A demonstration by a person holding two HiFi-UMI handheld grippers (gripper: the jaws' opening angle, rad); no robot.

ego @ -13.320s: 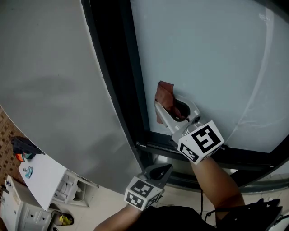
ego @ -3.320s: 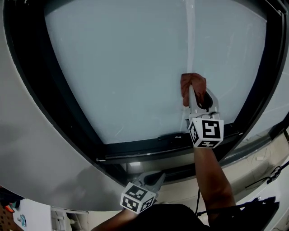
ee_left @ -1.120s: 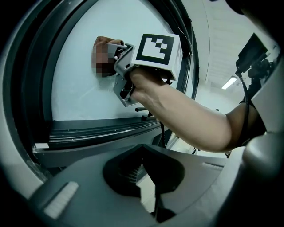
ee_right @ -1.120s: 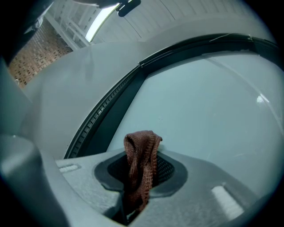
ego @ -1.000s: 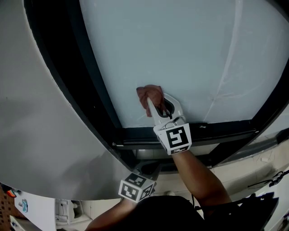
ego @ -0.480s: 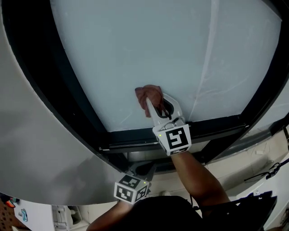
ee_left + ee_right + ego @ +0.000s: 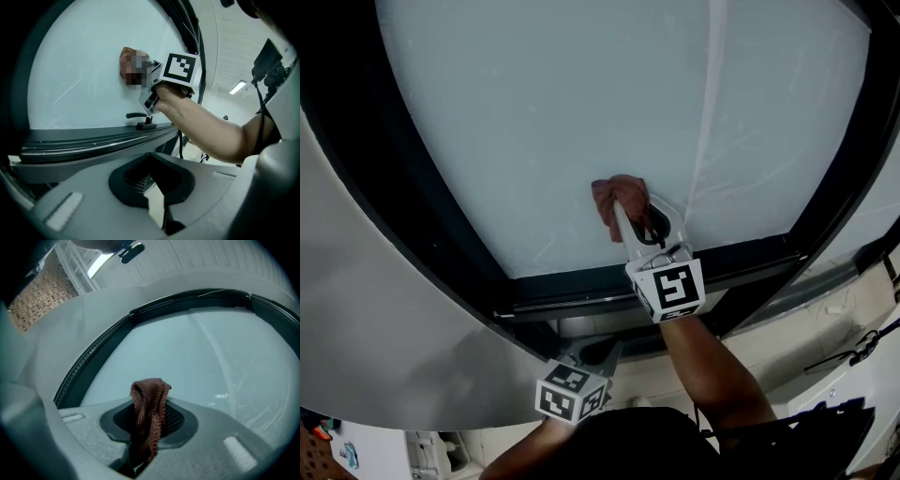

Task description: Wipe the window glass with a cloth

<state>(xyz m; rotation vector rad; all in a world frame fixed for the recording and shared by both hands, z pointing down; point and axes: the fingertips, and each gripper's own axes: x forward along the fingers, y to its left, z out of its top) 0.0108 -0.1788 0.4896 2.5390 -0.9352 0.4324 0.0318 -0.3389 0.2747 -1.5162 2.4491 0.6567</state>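
The cloth [image 7: 621, 194] has been carried slightly rightward along the near edge of the window glass [image 7: 581, 112], pinched in the right gripper [image 7: 630, 214]. The left gripper [image 7: 602, 352], jaws together and empty, is held low. Pale streaks [image 7: 703, 141] are seen at right, so wiping is judged unfinished.

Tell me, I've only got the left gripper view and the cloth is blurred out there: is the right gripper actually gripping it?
Observer: Yes. In the right gripper view, the right gripper is shut on the brown knit cloth, with a fold sticking out past the jaws.
Operator: Any marks nearby?
Observer: In the head view, a pale streak runs up the glass just right of the cloth.
Operator: What's ahead of it?
Observer: Bare glass up to the dark top frame.
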